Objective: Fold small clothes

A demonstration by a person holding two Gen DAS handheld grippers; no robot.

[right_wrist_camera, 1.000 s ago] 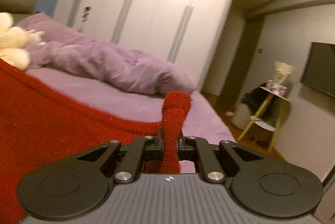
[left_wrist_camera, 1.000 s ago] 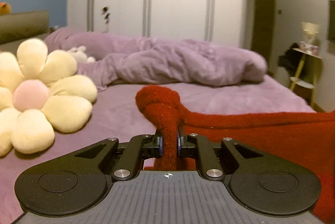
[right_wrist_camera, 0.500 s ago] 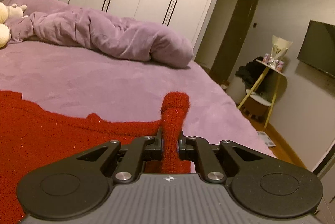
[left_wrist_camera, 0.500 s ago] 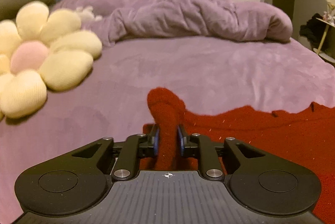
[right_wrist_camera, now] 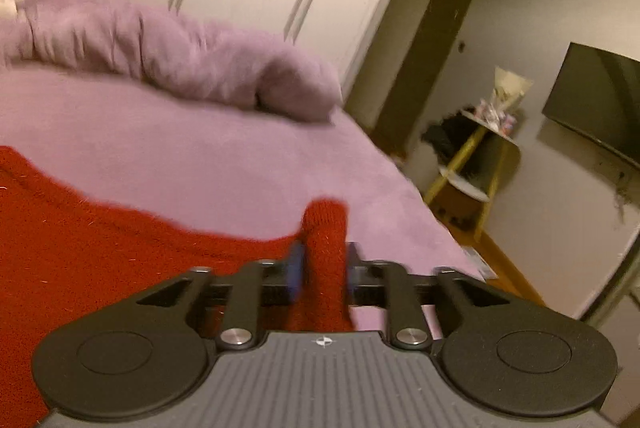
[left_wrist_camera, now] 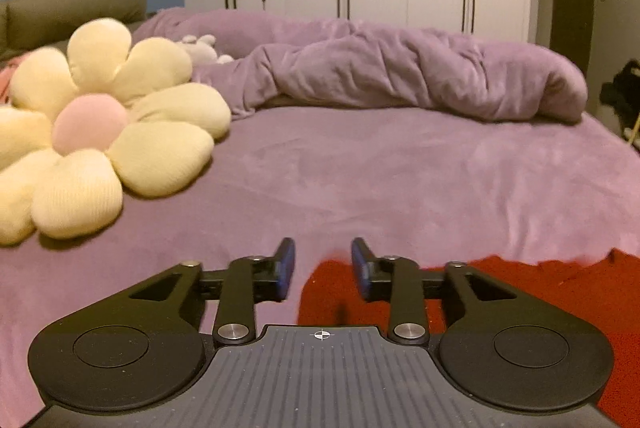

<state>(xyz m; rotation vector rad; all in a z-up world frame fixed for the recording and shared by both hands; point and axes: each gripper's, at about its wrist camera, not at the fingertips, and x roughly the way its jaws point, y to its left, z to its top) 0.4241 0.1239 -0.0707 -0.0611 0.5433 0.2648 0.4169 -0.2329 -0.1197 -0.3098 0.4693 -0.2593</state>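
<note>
Laying-down step, I'd say: the red knit (left_wrist_camera: pixel 520 292) lies spread on the bed (left_wrist_camera: pixel 400 179), far edge flat; the L claw (left_wrist_camera: pixel 323 270) is released, jaws apart w/ the knit's corner lying loose under them; the R claw (right_wrist_camera: pixel 323 268) is clenched on a bunched corner that sticks up between its pads (right_wrist_camera: pixel 295 270), view blurry. Next move prob. calls for the R to let go too, then both re-grip an edge & carry it over for a fold. Vs half a sec ago: the L was pinching a red bunch, now it's dropped; the R grip is unchanged; the flower cushion (left_wrist_camera: pixel 100 131) & duvet (left_wrist_camera: pixel 400 75) sit as before.
</note>
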